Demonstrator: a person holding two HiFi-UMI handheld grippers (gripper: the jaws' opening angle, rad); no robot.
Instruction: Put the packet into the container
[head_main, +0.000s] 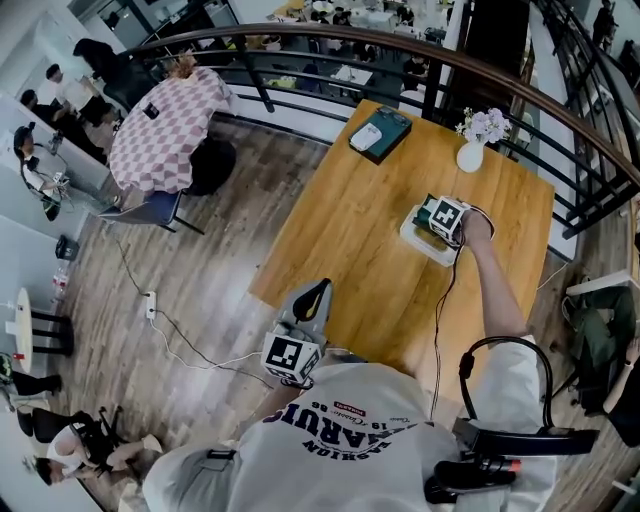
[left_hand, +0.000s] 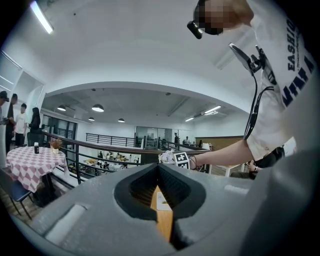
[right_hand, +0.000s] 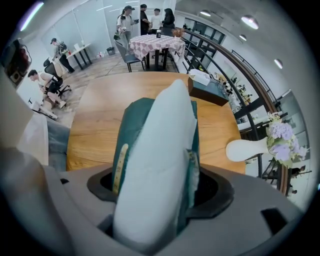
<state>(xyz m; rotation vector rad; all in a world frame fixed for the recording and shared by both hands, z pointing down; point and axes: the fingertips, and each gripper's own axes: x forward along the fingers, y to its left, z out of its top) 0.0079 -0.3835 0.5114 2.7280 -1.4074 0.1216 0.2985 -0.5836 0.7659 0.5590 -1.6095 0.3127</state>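
Shirt (left_hand: 296, 50) print reads "FASHIO"; right gripper (right_hand: 155, 197) clamps the packet (right_hand: 160, 145), left gripper (left_hand: 159, 169) closed, empty.

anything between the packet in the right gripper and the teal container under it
Nothing visible. The right gripper holds the white packet straight over the teal container; the vase stands off to the side.

Bright amb. light, fisheye edges
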